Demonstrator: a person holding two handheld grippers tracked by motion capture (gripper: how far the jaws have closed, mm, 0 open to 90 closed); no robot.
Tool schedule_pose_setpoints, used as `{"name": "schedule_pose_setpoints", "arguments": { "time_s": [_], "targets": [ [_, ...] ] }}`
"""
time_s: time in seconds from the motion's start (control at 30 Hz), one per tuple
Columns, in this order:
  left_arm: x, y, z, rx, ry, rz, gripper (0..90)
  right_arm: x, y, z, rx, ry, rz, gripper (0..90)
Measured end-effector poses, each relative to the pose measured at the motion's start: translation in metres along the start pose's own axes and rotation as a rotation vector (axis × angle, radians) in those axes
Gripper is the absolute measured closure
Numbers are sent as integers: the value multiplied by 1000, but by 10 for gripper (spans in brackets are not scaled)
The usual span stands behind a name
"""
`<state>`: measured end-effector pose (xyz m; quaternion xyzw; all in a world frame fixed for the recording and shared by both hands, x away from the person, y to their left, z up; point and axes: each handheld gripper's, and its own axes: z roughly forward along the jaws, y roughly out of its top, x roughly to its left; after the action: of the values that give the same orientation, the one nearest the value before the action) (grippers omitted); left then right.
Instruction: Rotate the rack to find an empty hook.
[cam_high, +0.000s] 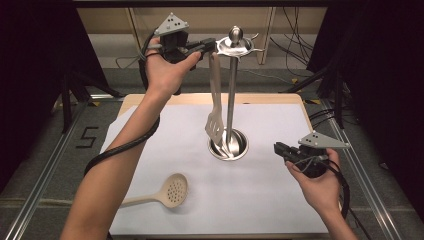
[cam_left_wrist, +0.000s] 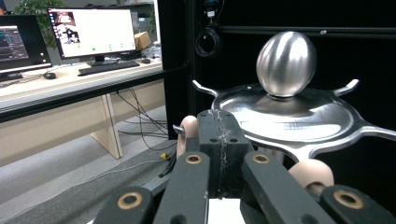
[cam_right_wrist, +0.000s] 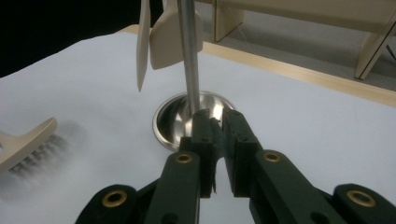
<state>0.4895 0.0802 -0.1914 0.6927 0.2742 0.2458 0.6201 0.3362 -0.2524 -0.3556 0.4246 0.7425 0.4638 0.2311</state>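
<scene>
So rn the slotted turner (cam_high: 215, 107) is dangling off the left side of the steel utensil stand (cam_high: 230, 100), handle end up by the hook ring at the top, blade down just above the stand's bowl base. Your left gripper (cam_high: 209, 46) is right up there w/ its jaws pressed together; in the left gripper view the beige handle end (cam_left_wrist: 188, 128) sits just beside the tips, but I can't tell if it's actually pinched.

Handling-wise it looks like light plastic, prob a bit flexy along the long handle, and it'll swing like a pendulum if you bump it. Smooth finish = kinda slippery imo, so grab the handle near the top hole, not the blade.

Your right gripper (cam_high: 282, 148) is low beside the base, jaws nearly together, nothing in them. The skimmer spoon (cam_high: 167, 192) lies flat on the white sheet (cam_high: 280, 200), front left. Same deal, take it by the handle.
</scene>
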Motion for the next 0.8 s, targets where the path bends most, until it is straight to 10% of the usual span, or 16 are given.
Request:
{"name": "schedule_pose_setpoints", "arguments": {
  "time_s": [0.8],
  "targets": [
    [2,6,8,36,0,11,891,-1,0,0,10,5,-20,841]
  ]
}}
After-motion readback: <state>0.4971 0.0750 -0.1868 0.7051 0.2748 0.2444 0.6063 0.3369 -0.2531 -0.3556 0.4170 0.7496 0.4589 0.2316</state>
